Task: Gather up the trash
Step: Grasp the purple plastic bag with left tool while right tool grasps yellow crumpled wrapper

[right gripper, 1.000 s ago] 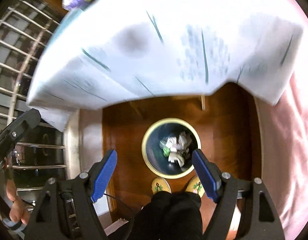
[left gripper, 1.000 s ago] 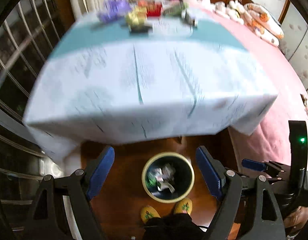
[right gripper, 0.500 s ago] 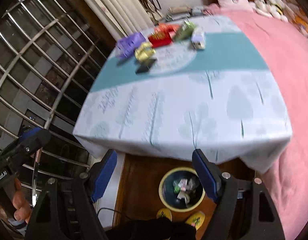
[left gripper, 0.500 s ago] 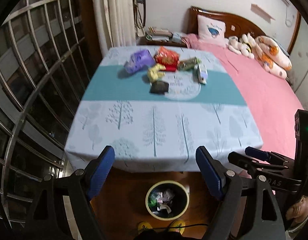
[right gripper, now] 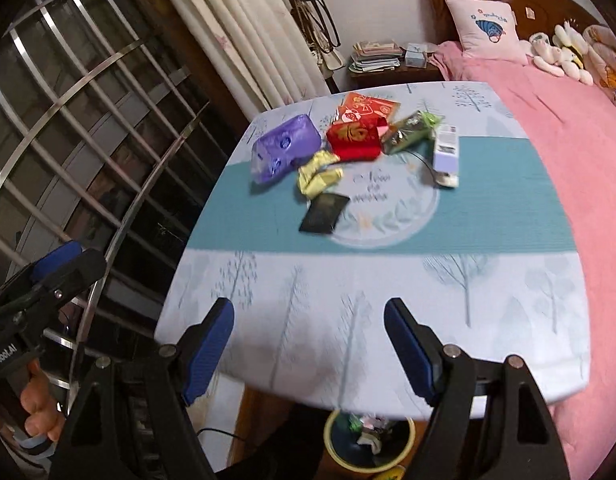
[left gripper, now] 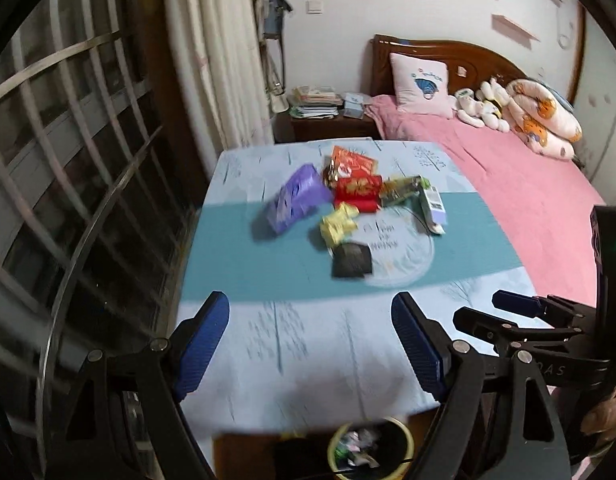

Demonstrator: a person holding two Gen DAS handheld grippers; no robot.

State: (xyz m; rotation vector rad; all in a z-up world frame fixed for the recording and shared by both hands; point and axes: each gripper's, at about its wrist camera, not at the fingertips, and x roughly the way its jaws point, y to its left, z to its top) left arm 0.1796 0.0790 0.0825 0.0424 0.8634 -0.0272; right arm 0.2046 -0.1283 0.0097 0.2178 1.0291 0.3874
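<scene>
Where a second ago both views looked down on the bin under the table edge, they now look across the tabletop; the hands have risen and tilted up, which suggests a drop is done and the next pick is being lined up.

Left gripper (left gripper: pixel 310 340): jaws apart, nothing between; right gripper (right gripper: pixel 308 344): jaws apart, nothing between; each shows at the edge of the other's view.

Table (right gripper: pixel 488 292): cloth with tree print and teal band; trash clustered on its far half, well apart from both grippers.

Trash on table, counted:
- purple pack (right gripper: pixel 286 148), one;
- red packets (right gripper: pixel 354 136), two, one flat behind the other;
- green wrapper (right gripper: pixel 410 132), one;
- white carton (right gripper: pixel 446 154), one;
- yellow wrapper (right gripper: pixel 318 174), one;
- dark pouch (right gripper: pixel 324 213), one, nearest the grippers and likely the easiest next pick.

Bin (right gripper: pixel 368 440): one, on the floor below the near edge, already holding crumpled wrappers; count inside cannot be told.

Seven pieces left, by this reckoning.
</scene>
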